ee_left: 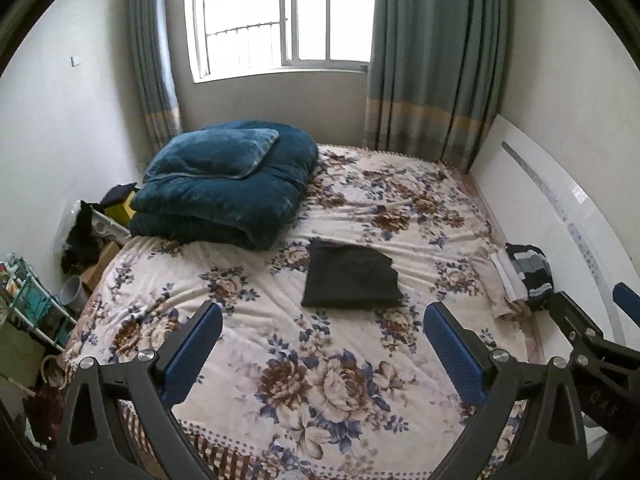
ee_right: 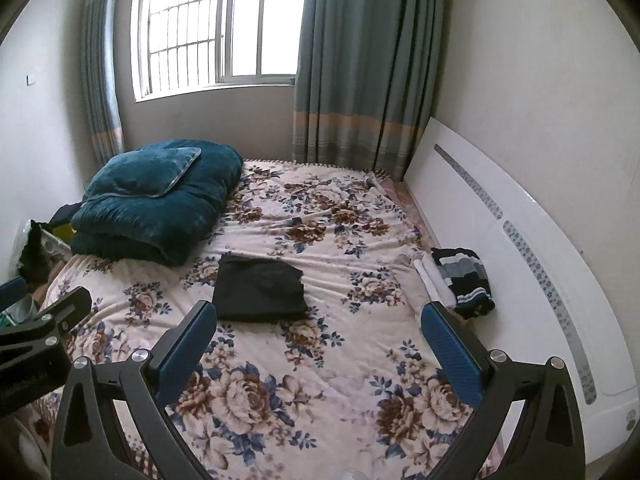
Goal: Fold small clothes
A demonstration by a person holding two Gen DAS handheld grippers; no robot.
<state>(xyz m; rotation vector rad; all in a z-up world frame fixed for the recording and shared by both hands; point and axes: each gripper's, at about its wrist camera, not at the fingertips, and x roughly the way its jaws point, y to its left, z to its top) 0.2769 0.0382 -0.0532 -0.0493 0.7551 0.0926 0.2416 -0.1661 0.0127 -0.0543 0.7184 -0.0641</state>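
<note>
A black garment (ee_left: 351, 276) lies folded into a rectangle in the middle of the floral bedspread (ee_left: 280, 332); it also shows in the right wrist view (ee_right: 260, 286). My left gripper (ee_left: 322, 320) is open and empty, held above the bed just short of the garment. My right gripper (ee_right: 318, 318) is open and empty, hovering near the garment's right front. A pile of folded clothes, white ones (ee_right: 434, 280) and a black and grey striped one (ee_right: 464, 276), lies by the headboard. It also shows in the left wrist view (ee_left: 526, 274).
A folded teal quilt with a pillow (ee_left: 224, 184) sits at the bed's far left corner. A white headboard (ee_right: 520, 240) runs along the right side. Clutter and a shelf (ee_left: 32, 300) stand on the floor at the left. Curtains (ee_right: 360, 60) hang behind.
</note>
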